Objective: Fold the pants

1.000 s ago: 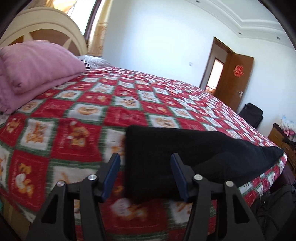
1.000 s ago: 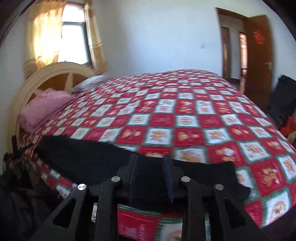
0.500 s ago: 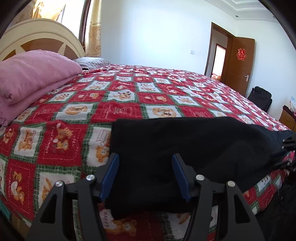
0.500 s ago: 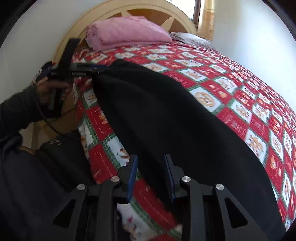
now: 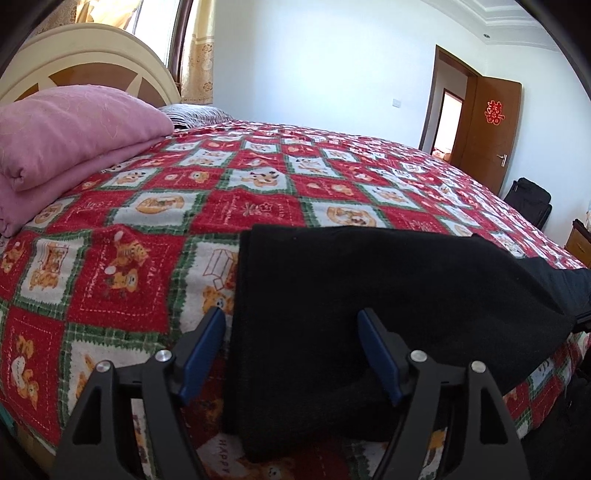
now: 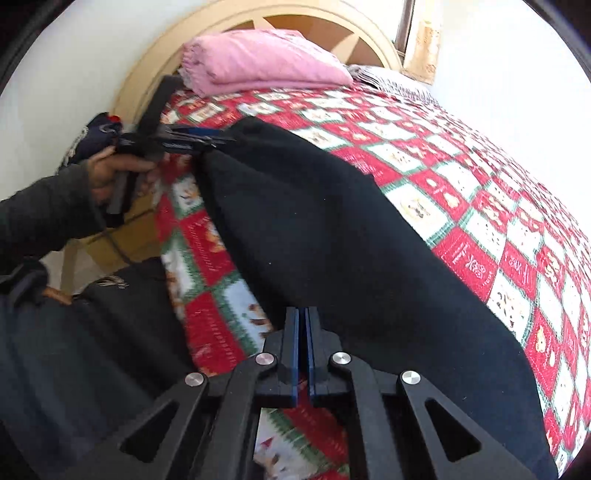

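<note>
The black pants lie stretched along the near edge of the bed, over the red patchwork quilt. My left gripper is open, its blue pads straddling the near corner of one end of the pants. In the right wrist view the pants run from the left gripper, seen at their far end, toward me. My right gripper has its jaws pressed together at the near lower edge of the pants; whether cloth sits between them I cannot tell.
A folded pink blanket lies by the cream headboard. A grey pillow lies behind it. A brown door stands open at the far right, with a black bag on the floor. Dark bags sit beside the bed.
My right gripper has swung round to look along the bed edge and its jaws have closed from a small gap. My left gripper has stayed open at the pants' end.
</note>
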